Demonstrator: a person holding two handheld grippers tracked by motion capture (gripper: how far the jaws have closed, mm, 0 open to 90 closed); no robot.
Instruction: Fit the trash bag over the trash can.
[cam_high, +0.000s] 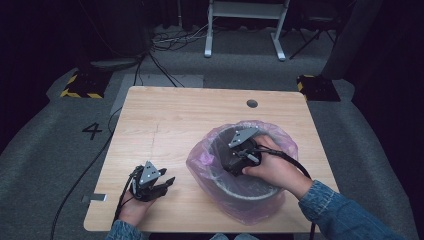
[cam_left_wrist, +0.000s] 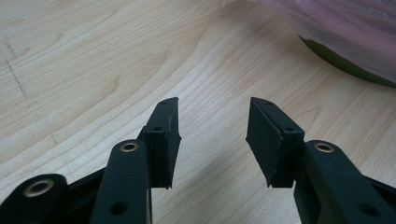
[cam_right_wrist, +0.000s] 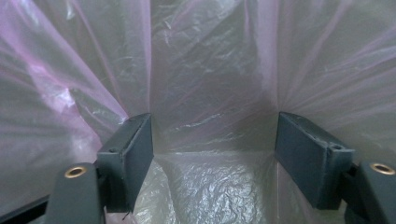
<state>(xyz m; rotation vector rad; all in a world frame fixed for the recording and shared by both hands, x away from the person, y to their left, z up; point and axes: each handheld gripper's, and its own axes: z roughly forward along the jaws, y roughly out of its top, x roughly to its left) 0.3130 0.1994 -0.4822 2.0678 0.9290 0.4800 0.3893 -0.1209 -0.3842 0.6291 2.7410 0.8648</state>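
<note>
A dark round bin (cam_high: 248, 192) lined with a thin pink plastic bag (cam_high: 200, 159) stands on the right half of the wooden table (cam_high: 165, 125). My right gripper (cam_high: 231, 165) reaches down inside the lined bin. In the right gripper view its jaws stand wide apart, nothing between them, with the crinkled pink liner (cam_right_wrist: 205, 74) all around. My left gripper (cam_high: 167, 184) rests low over the table near the front left edge, pointing toward the bin. Its jaws are open over bare wood (cam_left_wrist: 116, 60), and the bag's edge (cam_left_wrist: 336, 28) shows at the upper right.
A round cable hole (cam_high: 252, 103) sits near the table's far edge. Cables trail off the table's left side to the grey carpet. A white desk frame (cam_high: 245, 25) stands beyond the table, with yellow-black striped blocks (cam_high: 80, 85) on the floor.
</note>
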